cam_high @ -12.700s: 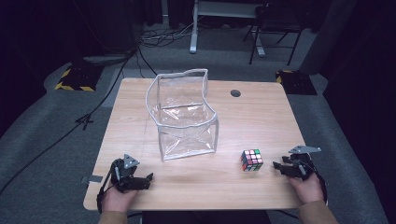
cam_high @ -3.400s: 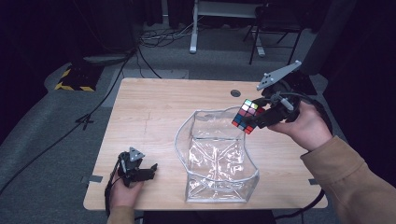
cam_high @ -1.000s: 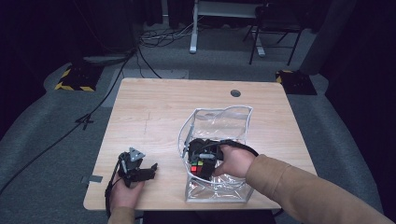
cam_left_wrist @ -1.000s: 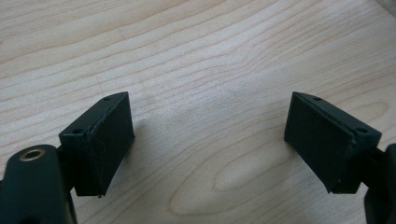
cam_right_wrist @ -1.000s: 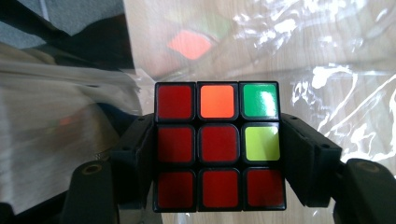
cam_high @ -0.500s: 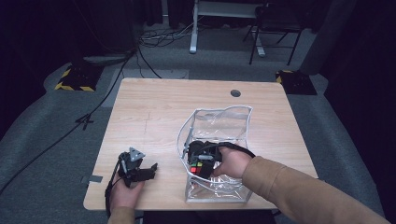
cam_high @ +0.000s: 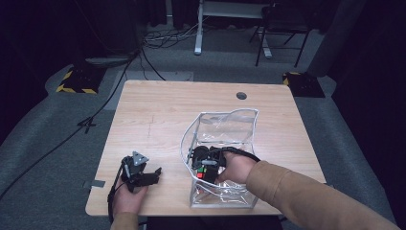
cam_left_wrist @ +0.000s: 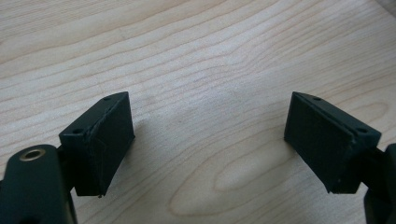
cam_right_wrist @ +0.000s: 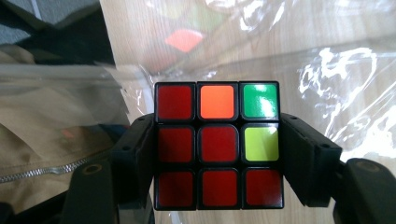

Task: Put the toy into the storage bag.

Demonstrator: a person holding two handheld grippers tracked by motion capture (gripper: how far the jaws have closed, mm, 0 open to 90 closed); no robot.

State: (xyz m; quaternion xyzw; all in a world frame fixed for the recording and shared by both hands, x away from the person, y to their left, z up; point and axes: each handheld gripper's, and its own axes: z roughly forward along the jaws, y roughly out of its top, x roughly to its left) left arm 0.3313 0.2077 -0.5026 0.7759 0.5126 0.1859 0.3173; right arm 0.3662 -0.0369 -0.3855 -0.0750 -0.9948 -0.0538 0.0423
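Cube (cam_right_wrist: 218, 145) lowered into bag (cam_high: 242, 120), right hand-held gripper (cam_right_wrist: 218, 158) clamping it

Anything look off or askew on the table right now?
Nothing stands out. The clear plastic bag stands open on the table; the right gripper is inside it, shut on the puzzle cube, which sits square between the jaws. The left gripper rests open on the table.

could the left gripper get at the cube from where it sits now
Probably not directly. The cube is clamped in the right gripper inside the clear bag, whose near wall stands between it and the left gripper, resting open on the table; it would have to go over the rim.
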